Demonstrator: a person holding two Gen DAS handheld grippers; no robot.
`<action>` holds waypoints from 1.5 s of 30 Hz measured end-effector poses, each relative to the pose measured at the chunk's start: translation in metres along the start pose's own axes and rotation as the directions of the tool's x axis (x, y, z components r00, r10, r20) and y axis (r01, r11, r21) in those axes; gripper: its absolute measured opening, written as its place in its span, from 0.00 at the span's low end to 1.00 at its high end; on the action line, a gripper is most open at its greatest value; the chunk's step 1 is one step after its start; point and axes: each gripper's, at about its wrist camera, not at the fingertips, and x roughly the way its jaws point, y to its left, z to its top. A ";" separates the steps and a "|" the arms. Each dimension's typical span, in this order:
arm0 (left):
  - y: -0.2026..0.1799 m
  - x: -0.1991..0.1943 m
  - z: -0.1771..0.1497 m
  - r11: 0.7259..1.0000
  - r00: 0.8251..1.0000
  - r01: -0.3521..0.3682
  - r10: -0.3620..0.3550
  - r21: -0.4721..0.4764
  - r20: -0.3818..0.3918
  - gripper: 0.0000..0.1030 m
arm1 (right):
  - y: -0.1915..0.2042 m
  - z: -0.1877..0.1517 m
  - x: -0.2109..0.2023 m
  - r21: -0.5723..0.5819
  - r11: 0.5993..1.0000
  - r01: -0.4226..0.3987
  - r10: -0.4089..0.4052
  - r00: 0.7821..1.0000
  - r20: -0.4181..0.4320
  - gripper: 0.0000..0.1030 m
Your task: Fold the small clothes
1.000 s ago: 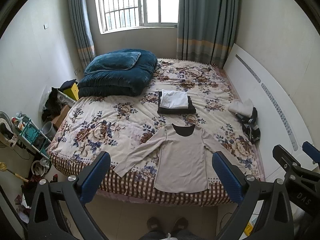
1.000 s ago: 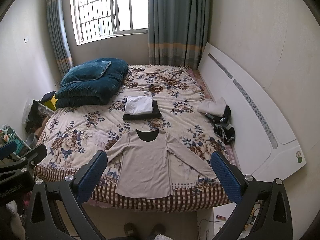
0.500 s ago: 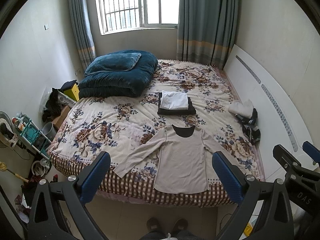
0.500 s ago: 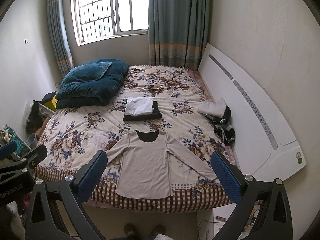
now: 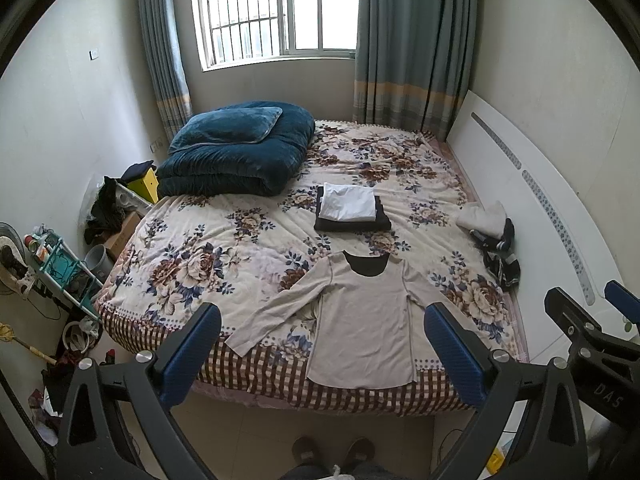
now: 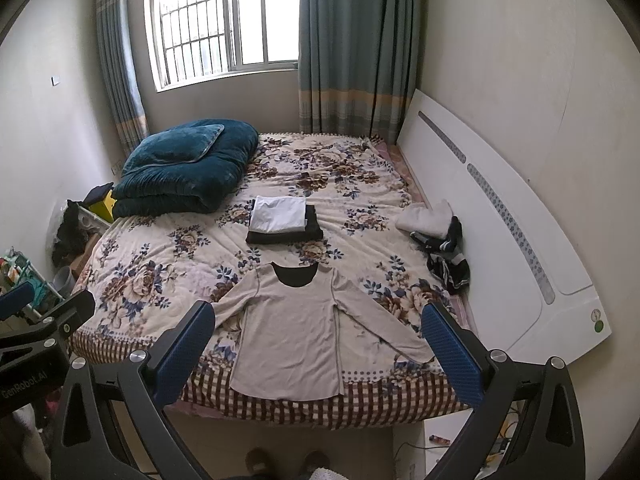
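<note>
both tools, left (image 5: pixel 322 354) and right (image 6: pixel 320 354), gape wide, empty, above the beige shirt (image 5: pixel 362 322).

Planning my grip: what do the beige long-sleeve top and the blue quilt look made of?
Beige long-sleeve top: thin, matte knit, probably cotton jersey; it lies limp and flat. Blue quilt: plush, velvety fabric, likely padded; soft sheen and bulky folds.

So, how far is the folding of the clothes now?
Done: a folded stack lies mid-bed. In hand: nothing; both the left tongs and right tongs hang open above the flat beige long-sleeve top. Left: folding that top, and the loose pile by the headboard.
</note>
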 end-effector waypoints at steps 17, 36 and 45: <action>-0.014 0.067 0.031 0.998 0.999 -0.047 0.048 0.052 -0.008 1.00 | -0.018 -0.003 0.054 0.082 0.994 0.072 -0.066 0.995 -0.075 1.00; -0.080 0.390 -0.029 0.976 0.926 -0.176 0.208 0.126 -0.316 1.00 | -0.301 -0.227 0.426 0.591 0.670 0.449 -0.039 0.817 -0.575 0.64; -0.098 0.552 -0.083 0.968 0.836 -0.245 0.240 0.056 -0.493 1.00 | -0.414 -0.372 0.582 0.818 0.270 0.508 0.157 0.815 -0.558 0.65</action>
